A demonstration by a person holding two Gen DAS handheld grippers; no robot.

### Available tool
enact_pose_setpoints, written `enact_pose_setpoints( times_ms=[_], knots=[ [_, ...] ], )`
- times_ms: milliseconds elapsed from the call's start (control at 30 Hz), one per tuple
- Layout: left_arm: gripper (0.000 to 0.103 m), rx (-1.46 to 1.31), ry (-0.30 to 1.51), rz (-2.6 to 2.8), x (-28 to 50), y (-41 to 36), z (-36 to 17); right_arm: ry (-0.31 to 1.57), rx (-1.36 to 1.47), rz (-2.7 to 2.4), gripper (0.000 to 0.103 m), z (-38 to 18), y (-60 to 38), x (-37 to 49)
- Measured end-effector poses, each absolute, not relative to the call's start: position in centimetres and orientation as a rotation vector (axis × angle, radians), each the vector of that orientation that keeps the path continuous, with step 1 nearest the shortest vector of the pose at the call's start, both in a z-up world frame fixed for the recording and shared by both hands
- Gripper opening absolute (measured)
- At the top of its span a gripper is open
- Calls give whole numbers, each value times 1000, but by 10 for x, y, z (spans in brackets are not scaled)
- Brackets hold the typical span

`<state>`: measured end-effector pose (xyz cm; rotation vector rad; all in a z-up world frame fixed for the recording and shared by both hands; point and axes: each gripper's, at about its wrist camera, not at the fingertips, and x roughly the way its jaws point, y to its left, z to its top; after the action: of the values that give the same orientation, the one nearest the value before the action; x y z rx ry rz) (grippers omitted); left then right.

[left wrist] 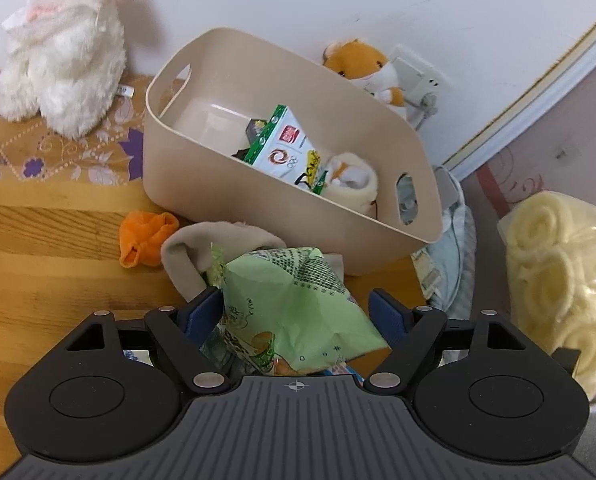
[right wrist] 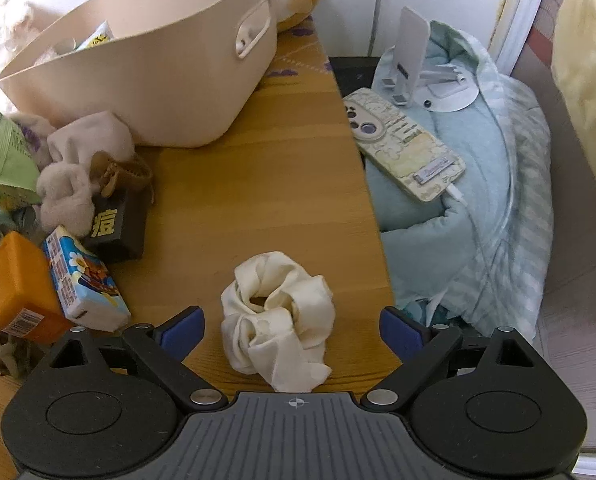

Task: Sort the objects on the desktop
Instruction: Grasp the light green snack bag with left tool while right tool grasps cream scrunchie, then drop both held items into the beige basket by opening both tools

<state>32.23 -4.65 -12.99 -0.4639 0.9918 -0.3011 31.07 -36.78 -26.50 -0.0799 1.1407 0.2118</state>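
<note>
Worktop (right wrist: 258, 184): wood, you see it in both views; its right edge meets a pale blue blanket (right wrist: 478, 208) with a phone (right wrist: 406, 148) on top.
Bin (left wrist: 258, 208): beige, w/ handle slots, at back of the worktop; inside lie a green-white carton (left wrist: 282, 144) and a small plush (left wrist: 346, 176).
White rabbit toy (left wrist: 58, 48): sits upright, left of the bin.
Green bag (left wrist: 294, 304): crumpled, between your left gripper (left wrist: 294, 312) fingers; they are spread wide, the left pad seems at the bag's edge, the right pad is apart.
Cream cloth (right wrist: 278, 316): a twisted bundle near the worktop's front, between your right gripper (right wrist: 290, 332) fingers; spread wide, not touching it.
Orange box (right wrist: 18, 284) & blue pack (right wrist: 82, 280): side by side, left of the cloth.
</note>
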Motion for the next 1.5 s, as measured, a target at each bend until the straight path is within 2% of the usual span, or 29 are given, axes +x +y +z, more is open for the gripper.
enact_pose_setpoints(
  times_ms=[300,400,500,567,700,767,800,1133,1500],
  knots=[
    [80,-562,1081,-242,343,-45,-157,1144,-96,220,87,-270,-364,311],
    [72,-590,1100,-231,346,-42,-162,1144,-96,232,87,-271,-364,312],
    [68,-561,1090,-256,343,-42,-161,1136,-117,244,81,-270,-362,313],
    [67,-538,1083,-267,340,-43,-160,1124,-132,248,65,-268,-361,313],
    [65,-553,1073,-265,335,-38,-160,1109,-148,256,46,-266,-358,313],
    [64,-554,1066,-270,331,-35,-158,1103,-157,268,32,-265,-356,311],
    [64,-550,1061,-274,329,-34,-156,1103,-163,274,30,-264,-354,310],
    [64,-482,1000,-348,307,-19,-131,1046,-183,310,27,-243,-350,294],
    [64,-483,860,-369,319,3,-80,844,-155,332,27,-169,-348,315]
  ],
)
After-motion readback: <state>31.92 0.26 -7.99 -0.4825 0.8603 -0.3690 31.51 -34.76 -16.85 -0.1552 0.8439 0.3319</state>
